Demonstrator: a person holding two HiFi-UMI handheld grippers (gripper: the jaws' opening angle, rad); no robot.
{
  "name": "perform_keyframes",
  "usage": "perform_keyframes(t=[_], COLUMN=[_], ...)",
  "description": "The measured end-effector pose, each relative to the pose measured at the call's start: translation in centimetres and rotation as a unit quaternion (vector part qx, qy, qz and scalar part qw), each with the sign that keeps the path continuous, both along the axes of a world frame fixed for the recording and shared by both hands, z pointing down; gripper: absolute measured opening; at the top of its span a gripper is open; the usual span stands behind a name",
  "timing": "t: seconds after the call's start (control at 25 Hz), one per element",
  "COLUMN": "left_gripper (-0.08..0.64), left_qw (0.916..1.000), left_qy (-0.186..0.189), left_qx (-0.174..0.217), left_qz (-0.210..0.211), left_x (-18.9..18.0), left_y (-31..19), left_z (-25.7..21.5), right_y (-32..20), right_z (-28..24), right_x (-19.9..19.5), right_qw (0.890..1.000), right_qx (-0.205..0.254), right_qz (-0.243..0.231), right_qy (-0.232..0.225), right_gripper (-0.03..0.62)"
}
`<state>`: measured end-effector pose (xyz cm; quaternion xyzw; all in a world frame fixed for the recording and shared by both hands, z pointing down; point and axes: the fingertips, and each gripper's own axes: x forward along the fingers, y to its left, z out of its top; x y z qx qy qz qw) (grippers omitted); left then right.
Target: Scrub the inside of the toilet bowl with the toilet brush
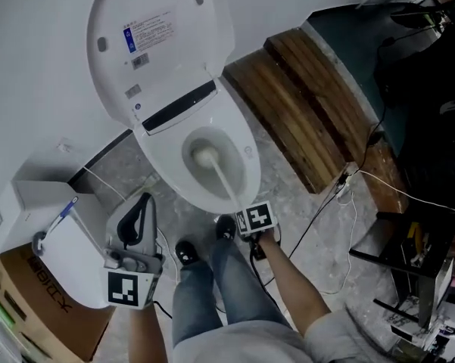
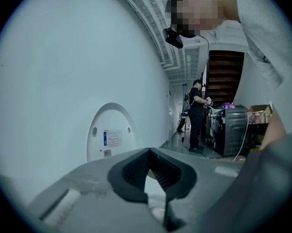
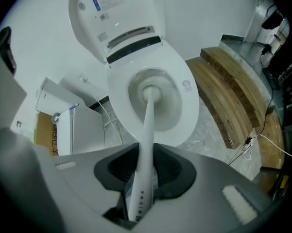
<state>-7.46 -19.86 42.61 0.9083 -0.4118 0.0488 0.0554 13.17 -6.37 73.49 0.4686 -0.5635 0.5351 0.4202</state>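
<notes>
One toilet (image 1: pixel 241 136), one toilet brush (image 1: pixel 224 181), two claws, a left claw (image 2: pixel 148 154) and a right claw (image 3: pixel 145 152), one cardboard box (image 1: pixel 36 293), one wooden platform (image 1: pixel 303 104), two black shoes (image 1: pixel 185 253).

A workshop-like test space: toilet (image 1: pixel 241 131) beside wooden pallet (image 1: pixel 303 104), cables (image 1: pixel 318 218), cardboard box (image 1: pixel 38 297).

The print on the label (image 1: pixel 147 36) of the raised lid (image 1: pixel 166 66) above the toilet bowl (image 1: pixel 241 131) is too small to be read. The lower end of the brush handle (image 3: pixel 146 125) is hidden between the jaws of the right gripper (image 3: pixel 146 153). Left of the bowl, a cardboard box (image 1: pixel 30 297) is cut off by the picture's edge.
</notes>
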Motion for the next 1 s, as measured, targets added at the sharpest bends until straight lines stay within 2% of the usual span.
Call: perform_keyframes(t=[0.24, 0.44, 0.52, 0.72, 1.0], left_gripper=[0.0, 0.0, 0.0, 0.0, 0.0], left_qw=[0.9995, 0.9976, 0.9978, 0.9969, 0.9953], left_qy=[0.008, 0.021, 0.011, 0.015, 0.029], left_qx=[0.018, 0.05, 0.048, 0.054, 0.069], left_qz=[0.023, 0.043, 0.044, 0.055, 0.061], left_x=[-0.1, -0.4, -0.9, -1.3, -2.5], left_y=[2.0, 3.4, 3.8, 5.0, 5.8], left_z=[-3.3, -6.3, -6.8, -9.4, -12.7], right_y=[2.2, 3.4, 3.7, 4.2, 3.6], right_z=[-4.9, -8.9, -10.6, -15.5, -22.1], right_x=[-0.9, -1.5, -1.9, -3.0, -4.0], right_qw=[0.997, 0.988, 0.984, 0.968, 0.941], right_qx=[0.077, 0.148, 0.173, 0.249, 0.338], right_qz=[0.027, 0.036, 0.036, 0.024, 0.024], right_qy=[-0.019, -0.018, -0.02, -0.026, 0.002], right_gripper=[0.098, 0.1, 0.1, 0.1, 0.1])
